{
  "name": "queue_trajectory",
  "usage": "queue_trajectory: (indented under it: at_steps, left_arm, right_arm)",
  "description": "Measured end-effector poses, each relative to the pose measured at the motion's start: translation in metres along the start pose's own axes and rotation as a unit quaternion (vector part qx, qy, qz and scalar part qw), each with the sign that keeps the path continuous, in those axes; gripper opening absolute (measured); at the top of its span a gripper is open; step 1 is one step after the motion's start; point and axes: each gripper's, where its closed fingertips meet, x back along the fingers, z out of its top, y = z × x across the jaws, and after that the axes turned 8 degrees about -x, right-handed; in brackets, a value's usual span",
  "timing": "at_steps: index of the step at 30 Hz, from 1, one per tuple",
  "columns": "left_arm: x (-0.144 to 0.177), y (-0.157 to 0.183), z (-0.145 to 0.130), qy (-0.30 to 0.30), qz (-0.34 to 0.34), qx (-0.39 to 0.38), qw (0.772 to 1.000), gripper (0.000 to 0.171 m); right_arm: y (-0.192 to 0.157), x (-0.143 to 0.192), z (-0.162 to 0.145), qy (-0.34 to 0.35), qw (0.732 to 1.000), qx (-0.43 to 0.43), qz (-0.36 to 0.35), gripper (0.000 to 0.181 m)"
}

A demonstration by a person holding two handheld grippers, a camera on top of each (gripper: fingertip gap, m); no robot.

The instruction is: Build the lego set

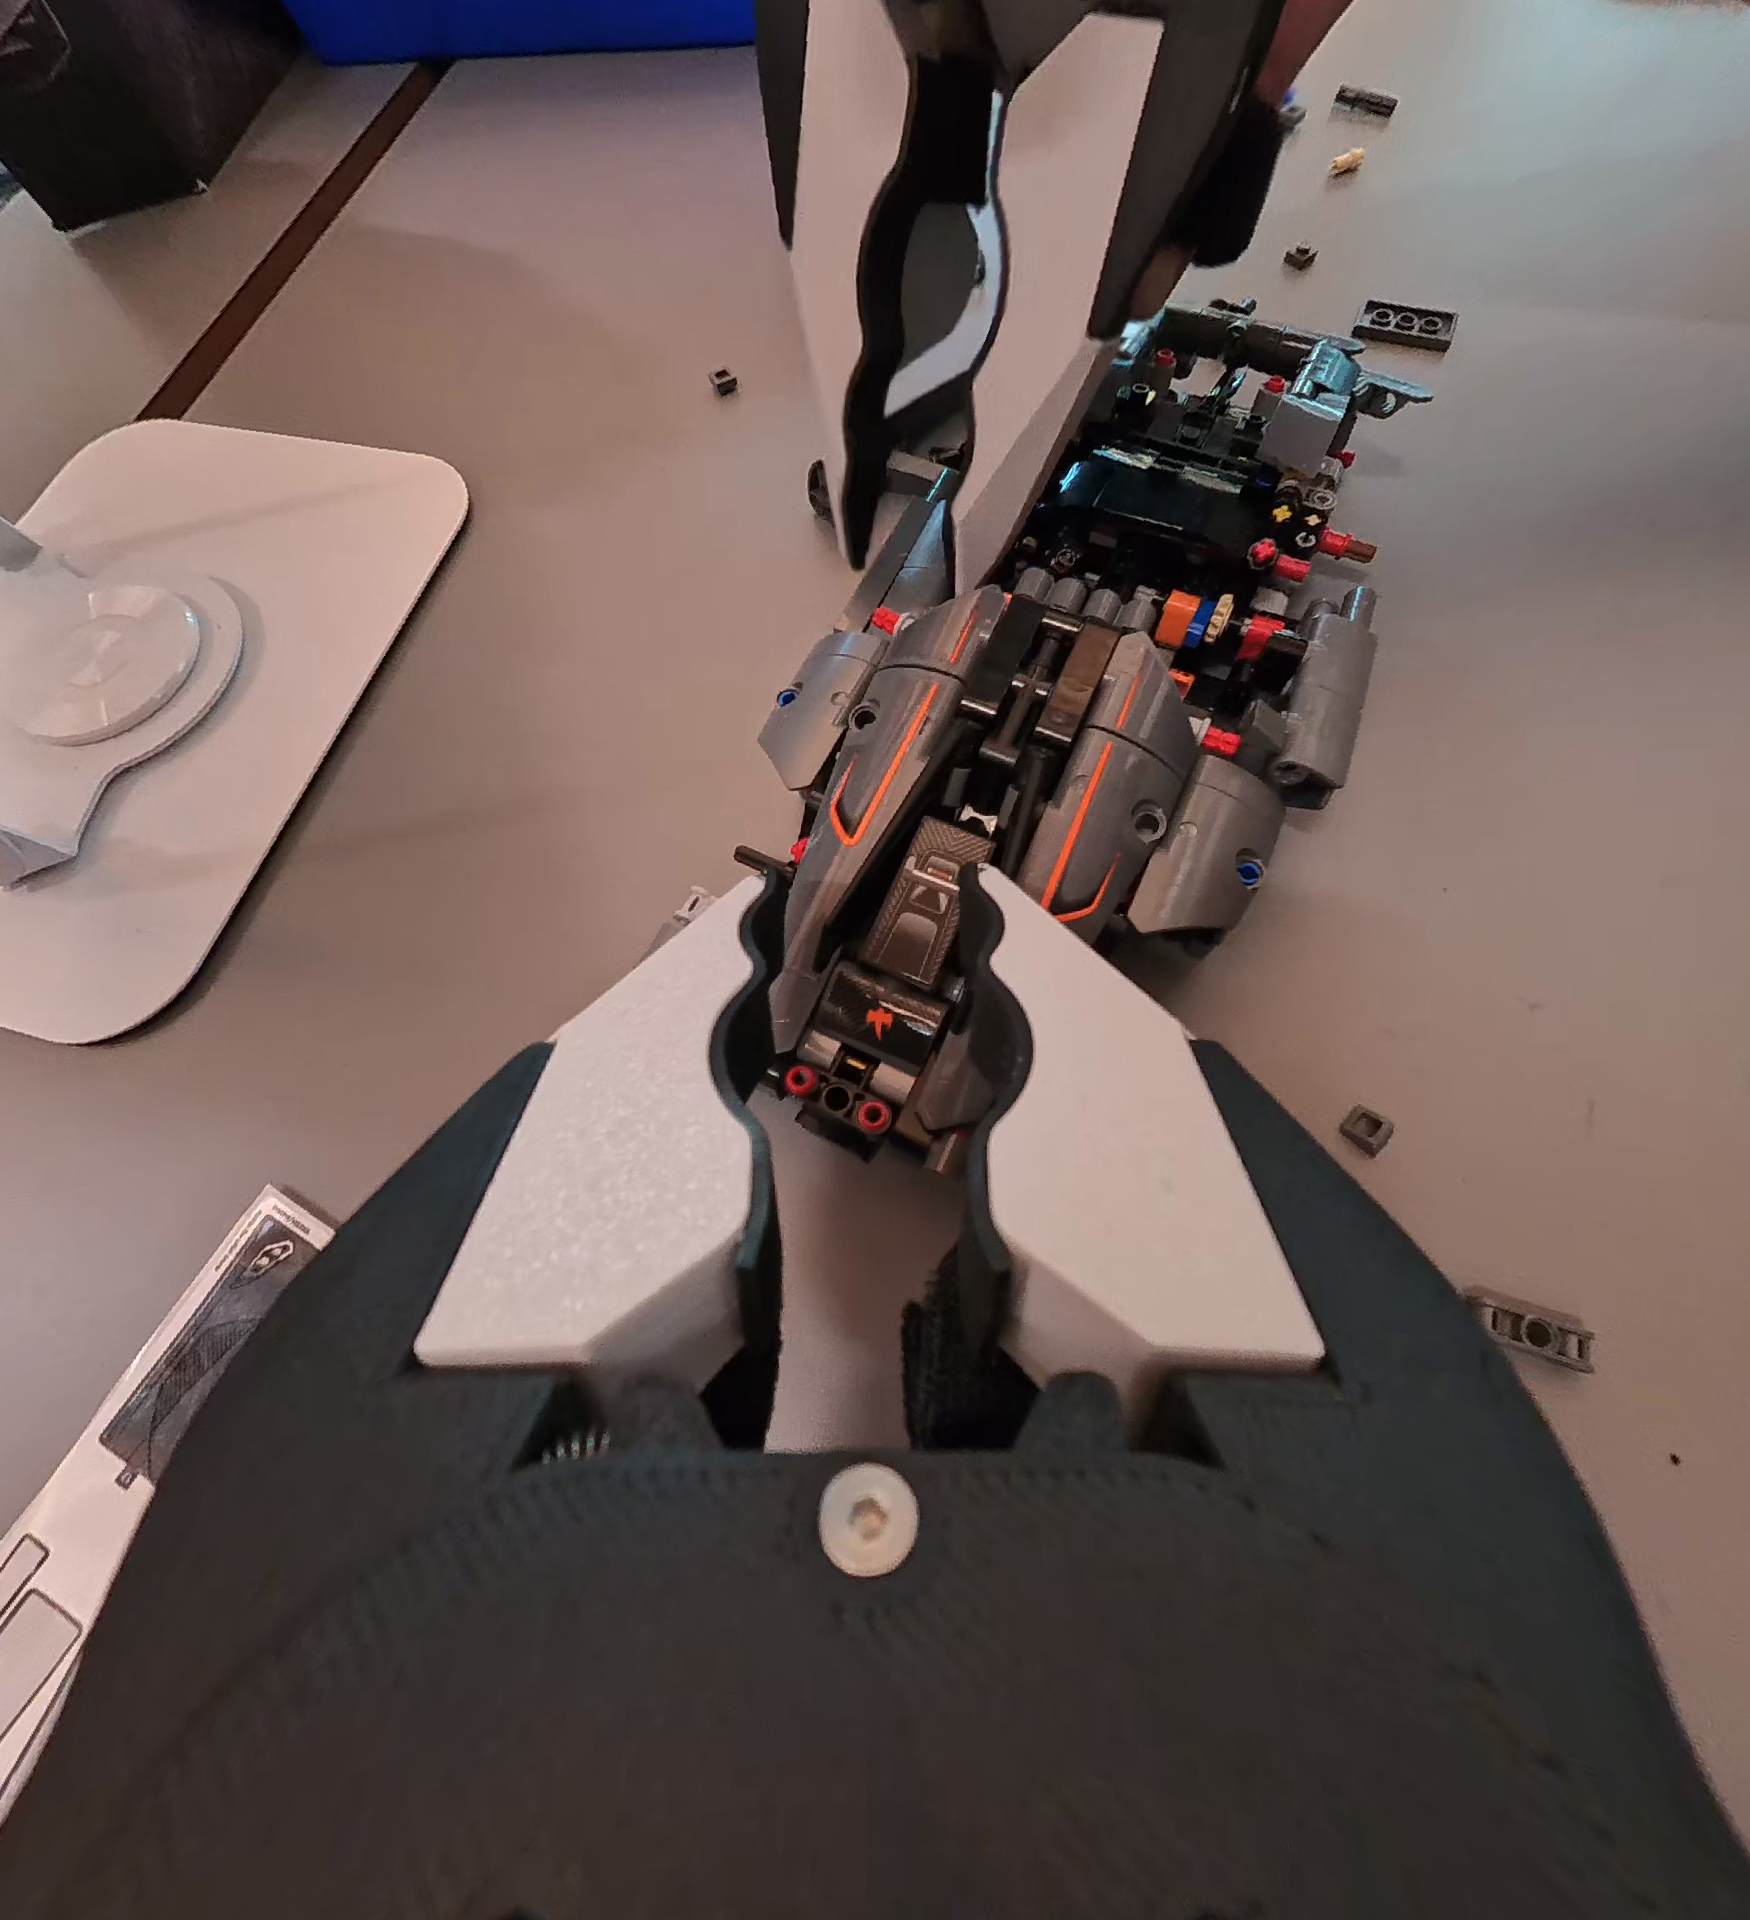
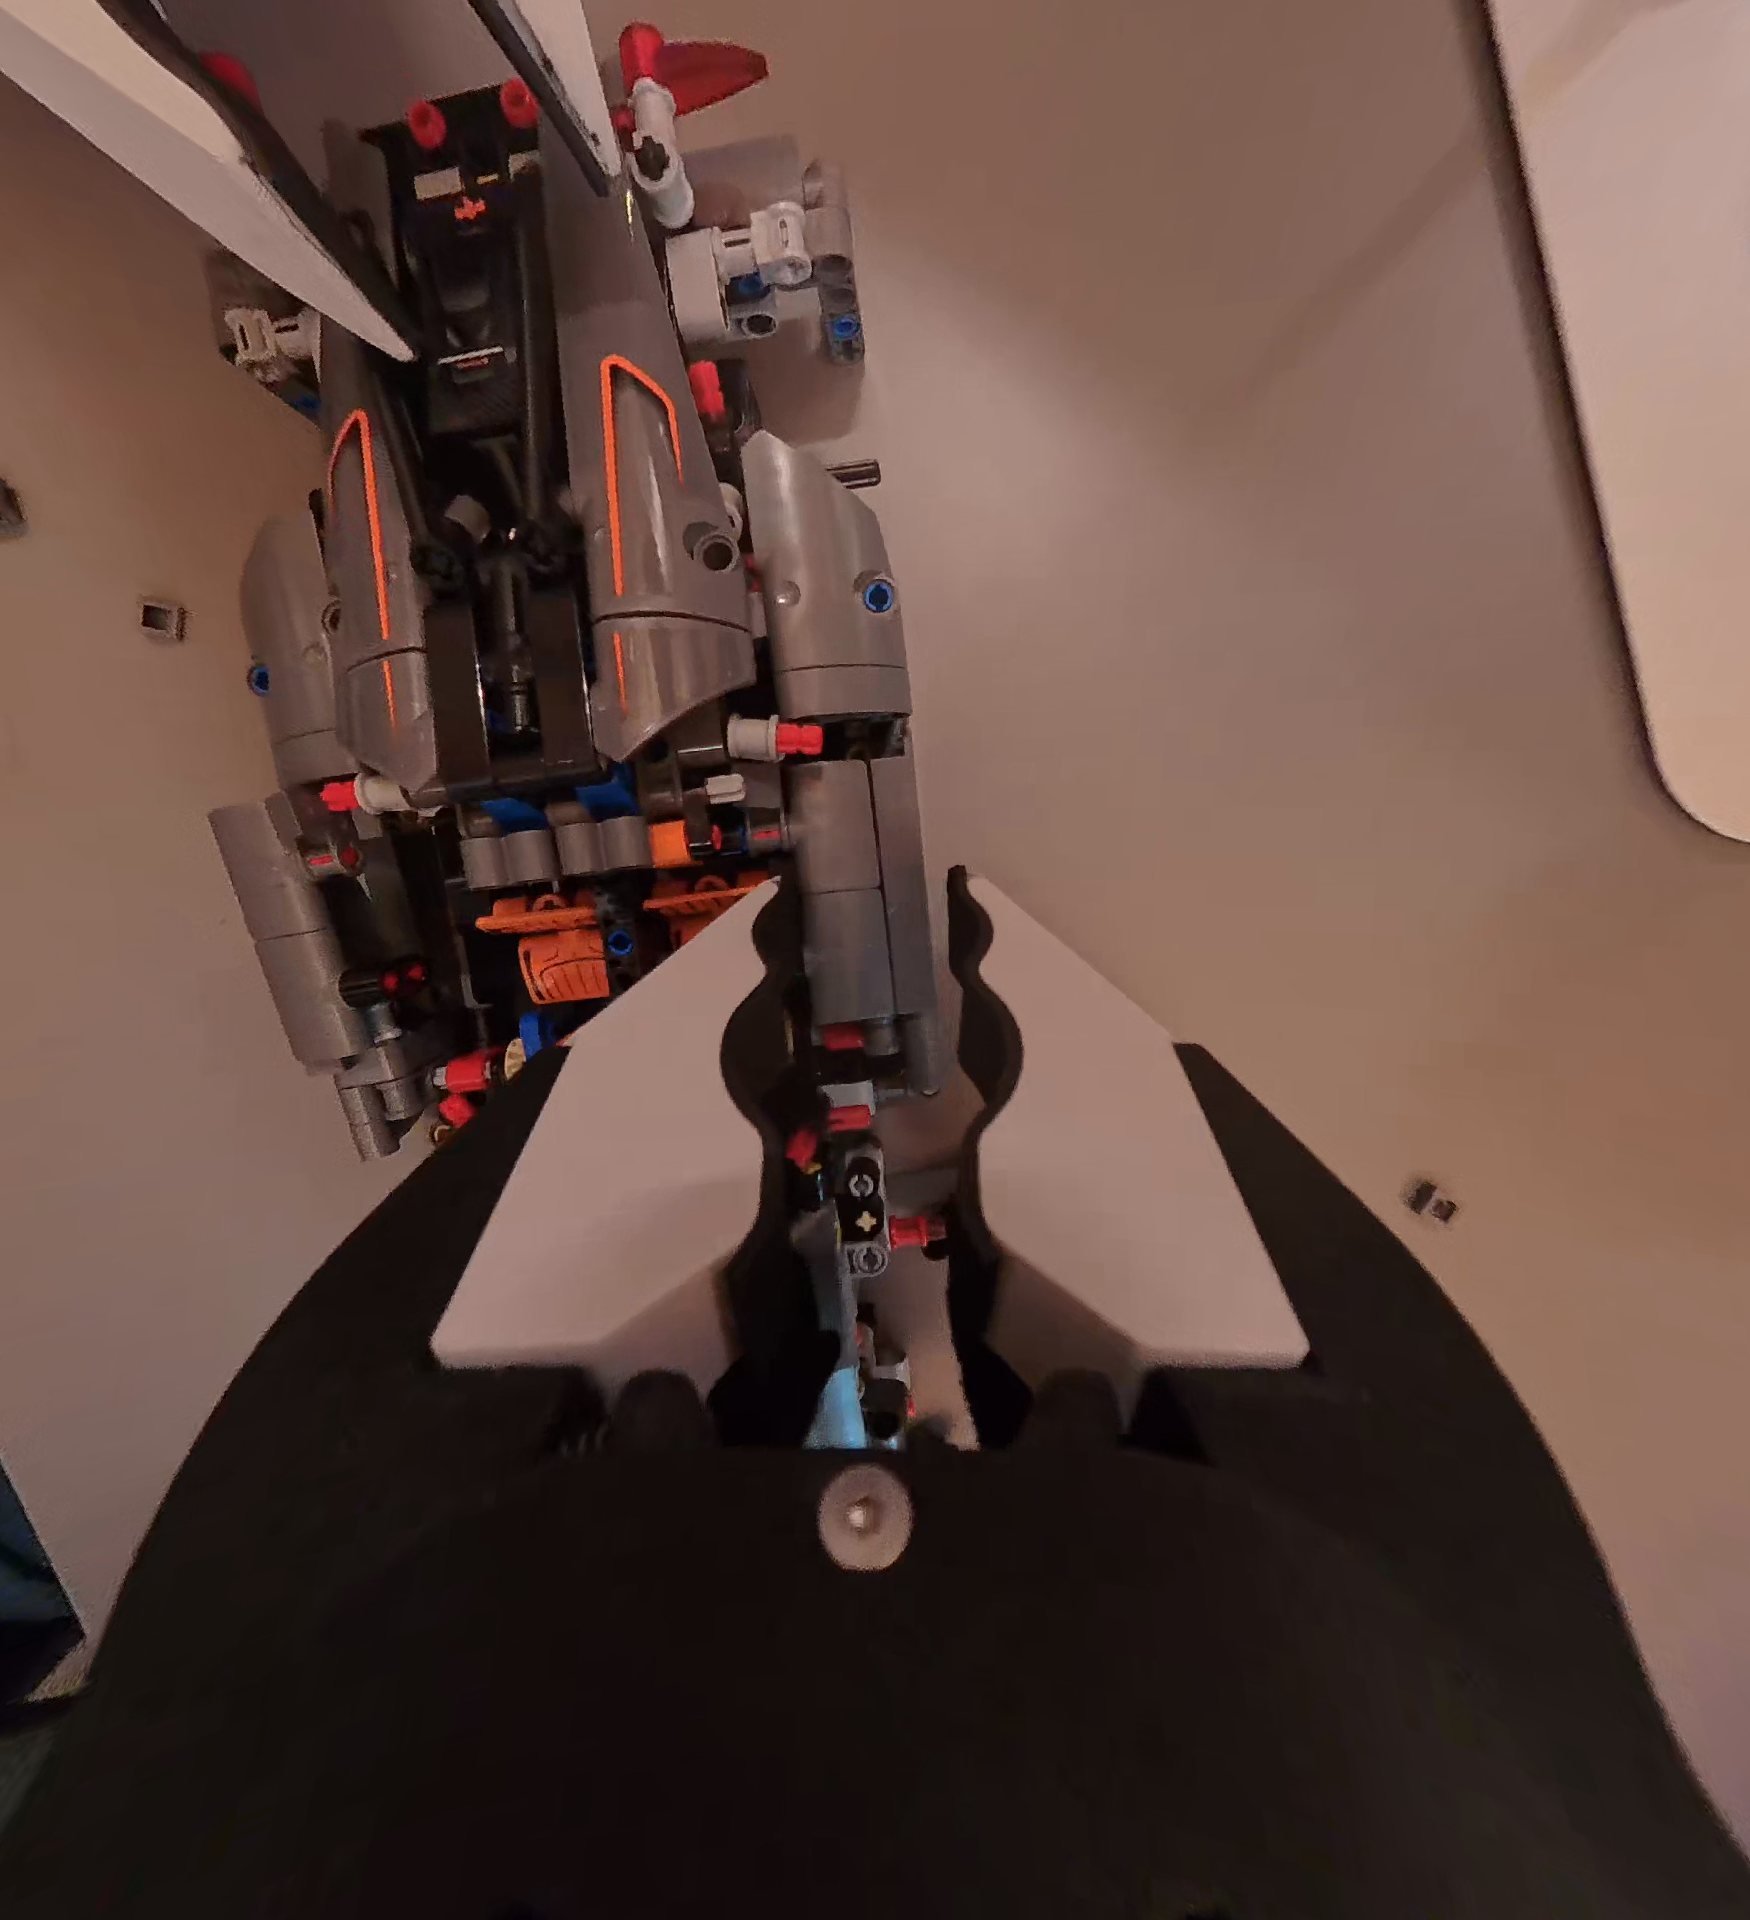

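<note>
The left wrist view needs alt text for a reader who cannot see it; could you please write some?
The left gripper straddles the nose of a grey and orange lego car on a grey table, its jaws close against the nose's sides. The right gripper reaches down at the car's far end, and small loose pieces lie around.

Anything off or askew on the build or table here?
Nothing looks damaged. The model lies flat on the table, with both grippers straddling it: left at the nose, right along one side. A few loose pieces lie scattered beside it, normal mid-build.
</note>
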Motion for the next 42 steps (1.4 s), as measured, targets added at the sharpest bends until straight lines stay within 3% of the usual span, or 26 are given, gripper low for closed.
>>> queue_trajectory:
  at_steps: [4,7,11,15,19,23,25,26,34,38,42]
  left_arm:
    - [0.0,0.0,0.0,-0.003,0.002,-0.003,1.0,0.031]
    - [0.0,0.0,0.001,-0.004,0.002,-0.005,1.0,0.031]
    - [-0.003,0.002,0.003,-0.002,-0.001,-0.006,1.0,0.029]
    - [-0.003,0.002,0.004,0.005,-0.003,-0.002,1.0,0.028]
    - [-0.003,0.003,0.004,0.006,-0.004,-0.003,1.0,0.028]
    - [-0.004,0.005,0.007,0.007,-0.001,-0.01,1.0,0.027]
    - [-0.005,0.008,0.012,0.015,-0.001,-0.02,1.0,0.031]
    - [-0.005,0.014,0.015,0.02,-0.017,-0.028,0.999,0.047]
    - [-0.017,0.034,0.028,0.012,-0.029,-0.073,0.997,0.054]
    - [-0.03,0.04,0.021,-0.022,-0.028,-0.095,0.995,0.057]
    - [-0.029,0.038,0.022,-0.018,-0.026,-0.091,0.995,0.058]
  right_arm:
    - [-0.01,0.026,0.004,0.031,0.999,0.016,-0.032,0.028]
    - [-0.057,0.04,0.0,0.053,0.997,0.047,0.02,0.021]
    - [-0.104,0.031,-0.004,0.065,0.992,0.096,0.043,0.021]
    - [-0.106,0.01,-0.016,0.025,0.995,0.094,0.012,0.026]
    - [-0.108,-0.003,-0.02,0.018,0.994,0.104,0.0,0.014]
    - [-0.108,-0.004,-0.02,0.016,0.994,0.109,-0.006,0.014]
    - [-0.109,-0.003,-0.022,0.011,0.994,0.11,-0.006,0.014]
    - [-0.109,-0.003,-0.022,0.008,0.993,0.116,-0.008,0.014]
    - [-0.112,-0.003,-0.024,0.013,0.992,0.122,-0.005,0.014]
    - [-0.112,-0.002,-0.024,0.02,0.993,0.113,0.004,0.014]
    - [-0.111,-0.001,-0.023,0.037,0.995,0.087,0.018,0.015]
